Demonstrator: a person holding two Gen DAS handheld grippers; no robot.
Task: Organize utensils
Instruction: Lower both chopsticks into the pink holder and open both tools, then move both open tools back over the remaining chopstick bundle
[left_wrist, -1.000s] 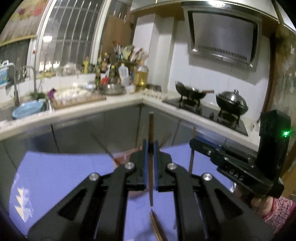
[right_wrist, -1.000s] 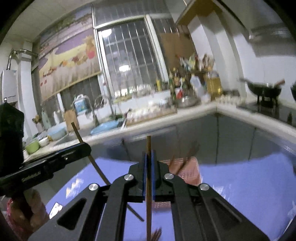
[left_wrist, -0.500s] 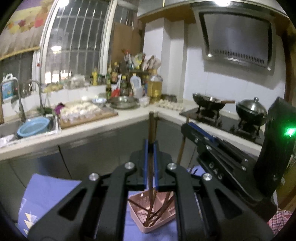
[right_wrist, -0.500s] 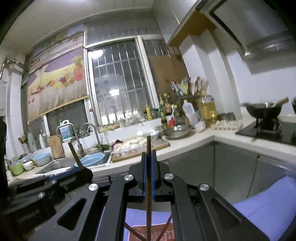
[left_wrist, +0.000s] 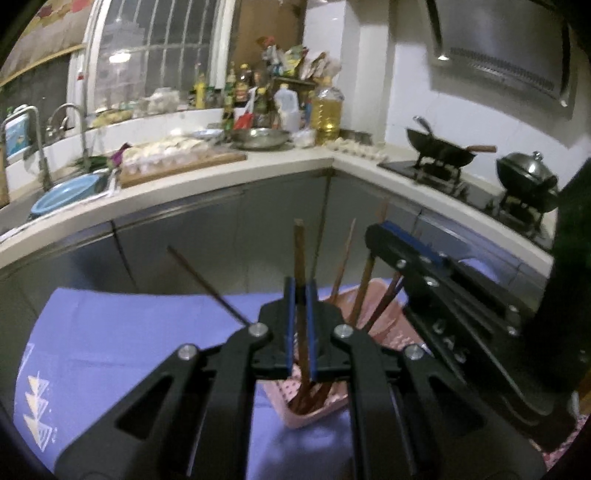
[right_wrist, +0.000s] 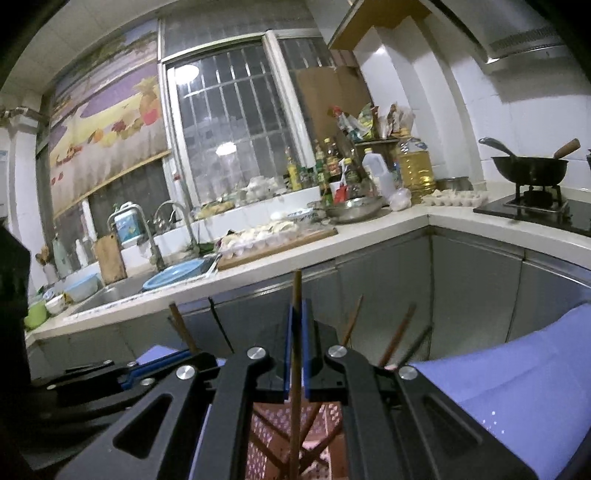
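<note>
Chopsticks poised over pink basket (left_wrist: 388, 325)
Left gripper (left_wrist: 300, 295) and right gripper (right_wrist: 295, 325) each clench one chopstick (left_wrist: 299, 254) upright above it.

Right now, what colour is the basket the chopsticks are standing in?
Pink, with a perforated bottom; the basket shows best in the left wrist view.

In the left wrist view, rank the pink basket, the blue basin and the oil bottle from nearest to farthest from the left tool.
1. Pink basket: just beyond and below the left tool, on the purple cloth.
2. Blue basin: far left, by the sink on the counter.
3. Oil bottle: back of the counter, in the corner near the wall.
</note>
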